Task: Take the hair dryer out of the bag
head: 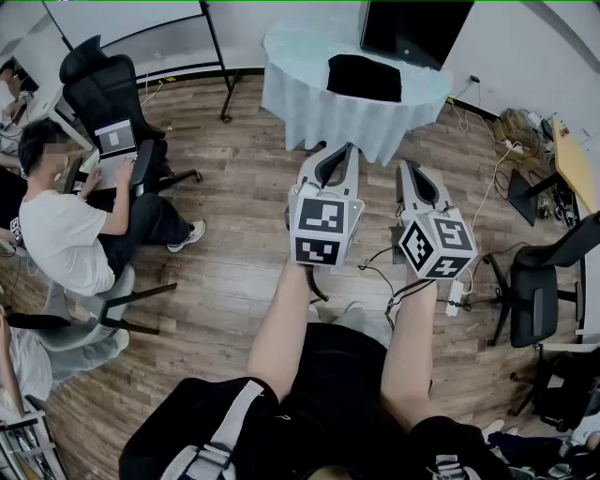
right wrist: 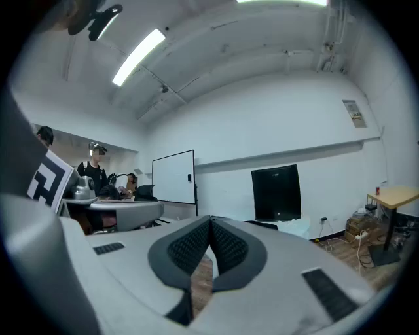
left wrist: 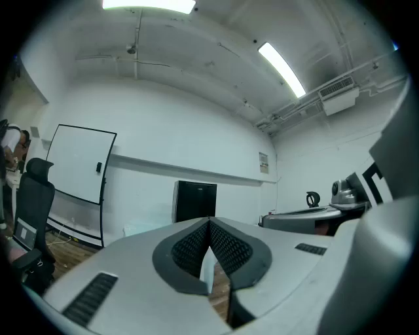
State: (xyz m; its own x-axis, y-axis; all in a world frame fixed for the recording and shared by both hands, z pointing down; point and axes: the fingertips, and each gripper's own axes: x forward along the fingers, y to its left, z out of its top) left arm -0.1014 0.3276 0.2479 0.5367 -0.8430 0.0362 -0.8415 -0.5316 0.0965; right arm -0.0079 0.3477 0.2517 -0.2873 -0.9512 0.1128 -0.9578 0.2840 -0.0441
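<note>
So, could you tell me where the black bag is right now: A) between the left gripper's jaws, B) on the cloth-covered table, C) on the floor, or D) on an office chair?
B: the black bag lies on the cloth-covered table, beyond the left gripper and right gripper, both shut on nothing.

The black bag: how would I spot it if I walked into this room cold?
Look to the far wall for the pale, cloth-covered table. The black bag lies flat on its top, in front of the upright black screen; the bag is low and limp, the screen tall and stiff.
</note>
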